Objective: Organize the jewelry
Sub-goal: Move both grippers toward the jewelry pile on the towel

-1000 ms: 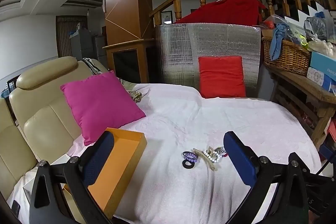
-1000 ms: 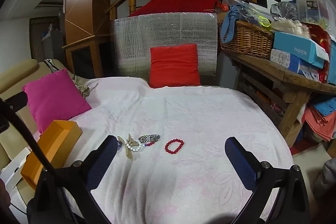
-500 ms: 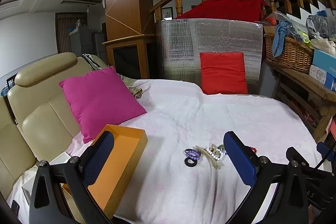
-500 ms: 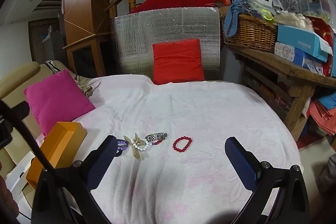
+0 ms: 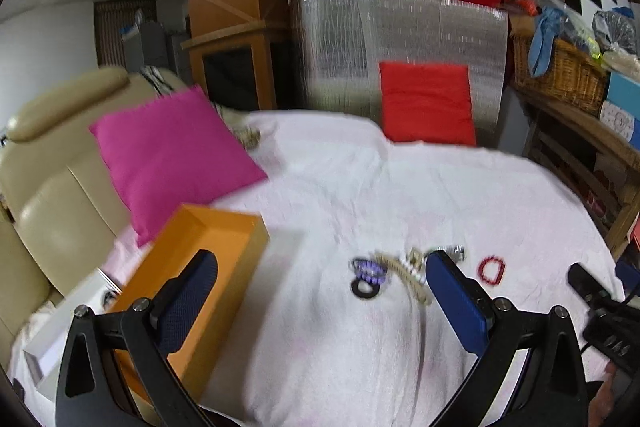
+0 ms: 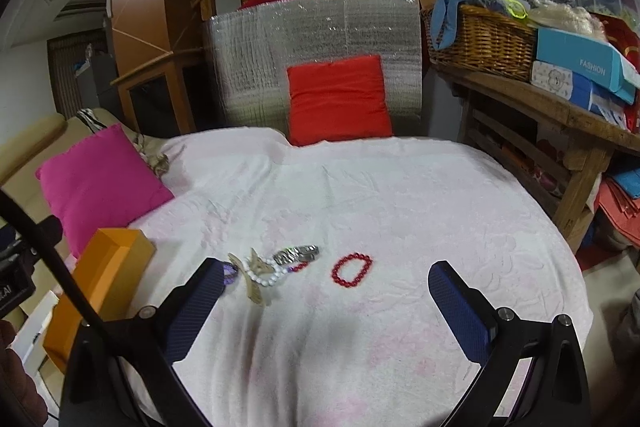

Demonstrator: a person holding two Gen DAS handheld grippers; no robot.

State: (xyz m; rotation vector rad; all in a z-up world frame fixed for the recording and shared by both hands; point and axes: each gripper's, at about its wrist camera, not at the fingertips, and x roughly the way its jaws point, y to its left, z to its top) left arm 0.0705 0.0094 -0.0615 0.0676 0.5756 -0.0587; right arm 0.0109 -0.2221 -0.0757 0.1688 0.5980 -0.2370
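A white bedspread (image 6: 400,195) was seen covering the surface. From left to right lay an open orange box (image 6: 100,275), clustered jewelry (image 6: 272,263), and a red bead bracelet (image 6: 352,269). "FASHION" was read on a blue box (image 6: 584,63). Both the left gripper (image 5: 320,299) and the right gripper (image 6: 320,299) were held spread, empty, above bare cloth.

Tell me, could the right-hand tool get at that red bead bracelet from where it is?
Probably yes. The red bead bracelet lies alone on the white cloth, ahead of the open right tool, apart from the pile of other jewelry; nothing stands between.
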